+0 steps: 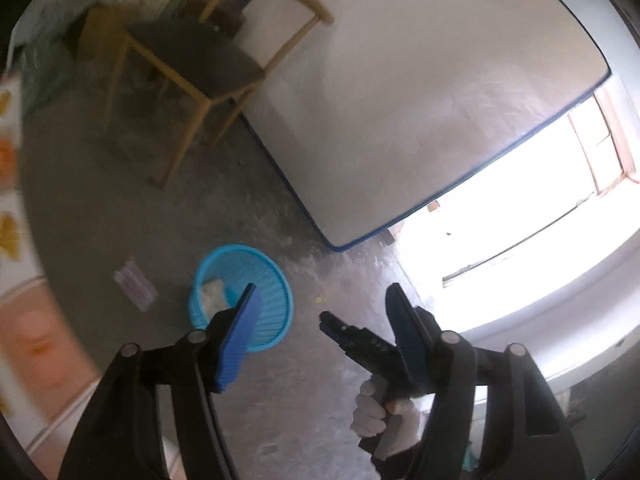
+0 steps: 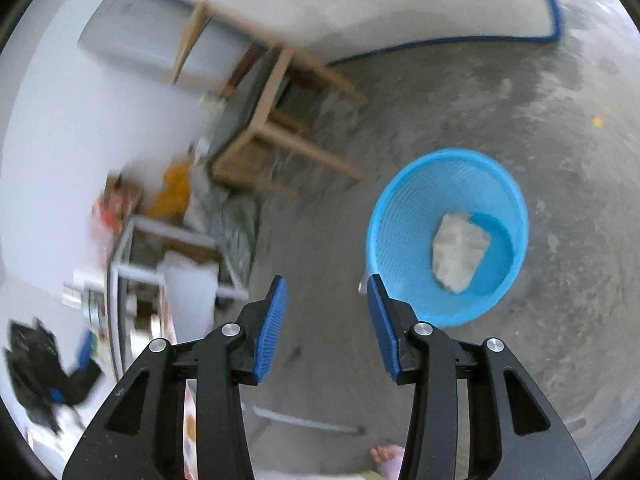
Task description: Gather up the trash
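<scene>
A blue mesh basket (image 1: 272, 292) (image 2: 400, 208) stands on the concrete floor with a crumpled white paper wad (image 1: 214, 296) (image 2: 460, 252) lying inside. My left gripper (image 1: 322, 288) hovers high above the floor just right of the basket, open, with nothing between its blue pads. My right gripper (image 2: 327, 280) is open and empty too, just left of the basket's rim; in the left wrist view it (image 1: 332, 322) is held by a white-gloved hand (image 1: 374, 408). A flat pale wrapper (image 1: 134, 282) lies on the floor left of the basket. A small yellow scrap (image 1: 319, 300) (image 2: 597, 122) lies to its right.
A wooden chair (image 1: 192, 64) (image 2: 272, 120) stands beyond the basket beside a white mattress with blue edging (image 1: 400, 100) (image 2: 440, 0). Cluttered shelves and bags (image 2: 160, 240) line the wall. A bare foot (image 2: 384, 456) is at the bottom edge. A bright doorway (image 1: 520, 220) glares on the right.
</scene>
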`<state>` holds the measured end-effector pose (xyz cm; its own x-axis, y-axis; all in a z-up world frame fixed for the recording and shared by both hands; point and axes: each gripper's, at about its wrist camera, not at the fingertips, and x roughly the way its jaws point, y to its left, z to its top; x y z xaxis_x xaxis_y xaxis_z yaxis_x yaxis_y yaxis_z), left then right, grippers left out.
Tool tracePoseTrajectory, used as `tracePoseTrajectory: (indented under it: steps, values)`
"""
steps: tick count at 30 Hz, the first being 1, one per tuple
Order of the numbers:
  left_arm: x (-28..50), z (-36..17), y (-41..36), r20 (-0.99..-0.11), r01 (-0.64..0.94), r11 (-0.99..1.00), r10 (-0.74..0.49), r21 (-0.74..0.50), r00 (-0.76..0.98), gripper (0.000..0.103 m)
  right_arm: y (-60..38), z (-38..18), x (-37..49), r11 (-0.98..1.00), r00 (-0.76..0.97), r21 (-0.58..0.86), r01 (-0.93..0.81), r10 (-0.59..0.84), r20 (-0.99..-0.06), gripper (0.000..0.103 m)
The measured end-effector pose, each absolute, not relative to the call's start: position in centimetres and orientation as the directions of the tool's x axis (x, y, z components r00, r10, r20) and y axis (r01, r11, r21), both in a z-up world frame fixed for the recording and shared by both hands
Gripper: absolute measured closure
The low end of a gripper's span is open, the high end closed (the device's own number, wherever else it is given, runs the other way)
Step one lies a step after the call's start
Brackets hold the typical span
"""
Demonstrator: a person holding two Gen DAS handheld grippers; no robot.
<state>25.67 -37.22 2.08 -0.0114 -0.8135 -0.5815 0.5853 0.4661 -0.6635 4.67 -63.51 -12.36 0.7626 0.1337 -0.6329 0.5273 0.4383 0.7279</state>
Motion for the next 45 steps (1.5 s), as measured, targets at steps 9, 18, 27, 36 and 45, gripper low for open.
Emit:
tracePoseTrajectory:
  steps: [9,18,27,36,45]
  values:
    - [24.7,5.3,-23.8,-0.696,0.615,0.609,-0.706,-0.501,0.132,0.029,-51.8,-17.8,19.1,0.778,0.527,0.544,0.314,0.334,-0.782,0.033]
    - [25.9,6.6,-10.1,-0.726,0.476,0.783,-0.589,-0.401,0.356,0.022,-48.4,-35.2,35.3,0.962,0.218,0.158,0.224,0.109,-0.970,0.016]
    - [26.9,7.1,-6.5,-0.724,0.449,0.831,-0.526,-0.327,0.446,0.022,-51.1,-49.6,39.3,0.973,0.015,-0.024,0.228,-0.028,-0.999,0.010]
    - [28.5,5.3,-6.6,-0.734,0.426,0.835,-0.526,-0.348,0.431,0.022,-53.3,-54.1,39.9,0.966,0.001,0.012,0.257,0.012,-1.000,0.007]
    - [28.6,4.8,-5.5,-0.730,0.394,0.843,-0.523,-0.366,0.441,0.022,-53.5,-52.9,39.1,0.955,0.049,-0.015,0.297,-0.031,-0.998,0.047]
